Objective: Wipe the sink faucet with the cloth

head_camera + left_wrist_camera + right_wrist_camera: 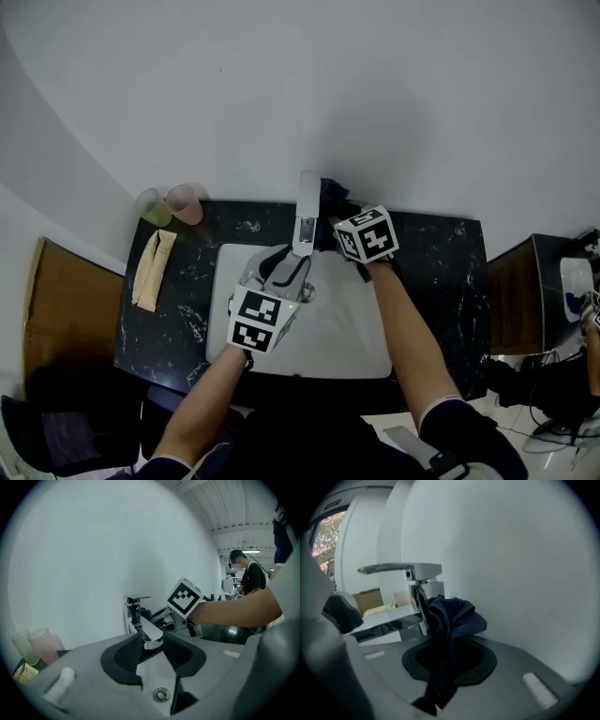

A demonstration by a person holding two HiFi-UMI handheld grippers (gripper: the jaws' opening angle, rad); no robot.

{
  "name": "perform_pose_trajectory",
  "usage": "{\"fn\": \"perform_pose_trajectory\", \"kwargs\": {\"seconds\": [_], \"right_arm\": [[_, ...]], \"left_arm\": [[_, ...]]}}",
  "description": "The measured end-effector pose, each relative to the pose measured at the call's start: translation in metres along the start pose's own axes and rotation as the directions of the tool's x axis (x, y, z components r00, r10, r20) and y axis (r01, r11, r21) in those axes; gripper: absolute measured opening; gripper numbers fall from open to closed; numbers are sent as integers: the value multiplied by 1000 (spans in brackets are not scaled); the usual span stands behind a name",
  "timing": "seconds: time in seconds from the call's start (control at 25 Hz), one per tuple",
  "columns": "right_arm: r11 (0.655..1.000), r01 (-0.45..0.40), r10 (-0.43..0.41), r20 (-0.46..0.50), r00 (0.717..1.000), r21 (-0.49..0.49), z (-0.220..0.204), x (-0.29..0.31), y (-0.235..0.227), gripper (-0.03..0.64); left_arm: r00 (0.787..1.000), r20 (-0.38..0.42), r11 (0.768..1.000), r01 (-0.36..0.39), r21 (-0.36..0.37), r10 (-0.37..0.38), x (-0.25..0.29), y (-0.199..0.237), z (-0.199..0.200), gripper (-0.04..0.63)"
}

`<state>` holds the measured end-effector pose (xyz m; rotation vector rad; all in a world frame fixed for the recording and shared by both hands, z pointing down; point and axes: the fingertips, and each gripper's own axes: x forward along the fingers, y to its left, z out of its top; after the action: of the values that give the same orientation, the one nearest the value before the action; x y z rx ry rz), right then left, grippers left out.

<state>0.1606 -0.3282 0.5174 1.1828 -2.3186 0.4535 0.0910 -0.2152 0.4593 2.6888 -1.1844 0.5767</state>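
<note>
The chrome faucet (306, 220) stands at the back of the white sink (352, 333), its spout reaching over the basin. My left gripper (286, 267) is shut on the spout's end, with the spout (151, 637) pressed between both dark pads of that gripper (152, 651). My right gripper (339, 216) is behind and to the right of the faucet, shut on a dark blue cloth (333, 195). In the right gripper view the cloth (450, 616) bunches up from that gripper (447, 660) and lies against the faucet's upright column (417, 597), under the lever handle (401, 568).
The sink sits in a black marbled counter (441, 281). A green cup (152, 207) and a pink cup (185, 203) stand at its back left, with a beige packet (153, 269) in front of them. The drain (161, 694) shows below the spout. A person (251, 576) stands far off.
</note>
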Motion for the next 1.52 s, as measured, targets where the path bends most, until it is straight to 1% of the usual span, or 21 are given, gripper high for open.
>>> {"fn": "perform_pose_trajectory", "kwargs": {"seconds": [0.16,0.24,0.36,0.48,0.6,0.72,0.8,0.92,1.04,1.16,1.32,1.52], "right_arm": [[995,-5,-9,-140,990,-96,-18,11,2,66],[992,-8,-16,-190,982,-127,-28,16,4,66],[993,-15,-10,-206,978,-120,-33,18,5,64],[995,-47,29,-196,980,-88,-32,15,8,64],[995,-96,95,-131,987,-7,-25,9,11,63],[986,-149,151,-15,988,80,-8,-2,11,63],[982,-164,159,60,985,93,8,-12,11,63],[983,-169,157,155,975,66,30,-26,11,63],[987,-156,145,260,955,22,50,-40,10,63],[991,-130,137,330,934,-44,58,-49,15,64],[988,-115,147,371,917,-108,50,-56,25,64],[980,-152,191,381,905,-131,38,-63,46,64]], "left_arm": [[1000,1,1000,-1,1,1,0,-1,0,146],[1000,0,1000,-1,2,1,0,-1,1,146],[1000,2,1000,-1,1,1,0,0,0,146],[1000,5,1000,-5,-4,5,0,-1,0,147],[1000,1,1000,-5,-7,5,-1,-1,-1,146],[1000,3,1000,-9,6,9,0,0,-1,146],[1000,0,1000,-8,5,8,-1,-1,-1,146],[1000,-13,1000,-9,5,9,-1,-2,-1,146],[1000,-18,1000,-8,8,9,-1,-2,-2,146],[1000,-10,1000,-16,16,16,0,-1,-1,146],[1000,-23,1000,-5,13,5,0,-3,-3,146],[1000,-14,1000,-17,6,17,0,-2,-1,146]]}}
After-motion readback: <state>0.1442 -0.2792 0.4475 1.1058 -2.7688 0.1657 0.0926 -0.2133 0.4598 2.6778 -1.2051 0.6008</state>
